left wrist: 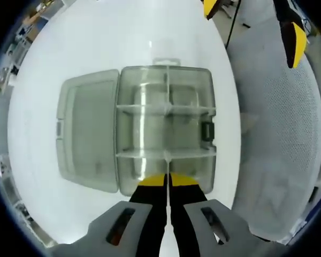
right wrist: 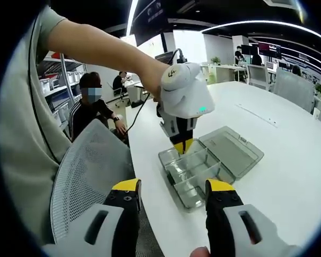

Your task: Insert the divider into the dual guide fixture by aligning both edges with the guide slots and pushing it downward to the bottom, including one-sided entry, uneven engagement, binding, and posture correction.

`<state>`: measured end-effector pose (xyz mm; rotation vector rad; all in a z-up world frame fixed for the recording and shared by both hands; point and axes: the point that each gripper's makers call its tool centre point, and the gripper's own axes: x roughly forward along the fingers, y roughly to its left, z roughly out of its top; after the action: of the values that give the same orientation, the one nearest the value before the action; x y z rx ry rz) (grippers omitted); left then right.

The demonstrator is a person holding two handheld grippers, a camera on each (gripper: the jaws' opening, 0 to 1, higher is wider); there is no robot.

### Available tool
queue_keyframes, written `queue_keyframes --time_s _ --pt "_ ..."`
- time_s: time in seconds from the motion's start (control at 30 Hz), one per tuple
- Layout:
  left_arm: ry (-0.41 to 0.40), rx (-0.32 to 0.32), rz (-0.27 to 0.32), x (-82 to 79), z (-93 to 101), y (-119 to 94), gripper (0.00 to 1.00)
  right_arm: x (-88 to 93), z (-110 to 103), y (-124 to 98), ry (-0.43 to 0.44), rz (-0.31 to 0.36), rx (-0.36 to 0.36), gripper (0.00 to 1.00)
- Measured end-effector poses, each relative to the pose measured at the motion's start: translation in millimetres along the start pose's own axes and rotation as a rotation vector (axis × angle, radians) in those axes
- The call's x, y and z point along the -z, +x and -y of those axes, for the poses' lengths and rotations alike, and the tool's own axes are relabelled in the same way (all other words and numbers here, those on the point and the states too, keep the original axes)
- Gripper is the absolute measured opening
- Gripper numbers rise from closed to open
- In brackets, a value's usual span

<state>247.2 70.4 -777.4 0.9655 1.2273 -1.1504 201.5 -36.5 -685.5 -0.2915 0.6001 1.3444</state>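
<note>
Left gripper [left wrist: 167,181]: jaws pressing together on a thin clear divider [left wrist: 166,156], at 6 o'clock of the box.
Right gripper [right wrist: 173,194]: hanging well back with jaws apart, holding nothing.
Clear compartment box [left wrist: 166,128]: lying on the white surface [left wrist: 69,48], lid [left wrist: 88,128] hanging open toward 9 o'clock.
Mesh chair [right wrist: 91,166]: standing beside the surface.

Left gripper [right wrist: 183,145] pointing steeply downward, jaws pressing together, seemingly pinching something thin; person's bare forearm [right wrist: 104,48] reaching across to it. Right gripper [right wrist: 173,188] hanging back, jaws standing wide apart
</note>
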Motion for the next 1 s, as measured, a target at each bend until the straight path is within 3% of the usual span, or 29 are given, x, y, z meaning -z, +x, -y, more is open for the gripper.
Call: queue_keyframes --time_s 0.73,1.0 --pt "0.007 -0.037 0.060 0.5 0.7 0.8 0.00 3.8 2.0 -0.6 -0.001 -0.014 0.014 0.48" --pt "0.017 -0.047 0.077 2.0 5.0 2.7 0.06 5.8 3.4 -1.1 0.002 -0.023 0.022 0.50"
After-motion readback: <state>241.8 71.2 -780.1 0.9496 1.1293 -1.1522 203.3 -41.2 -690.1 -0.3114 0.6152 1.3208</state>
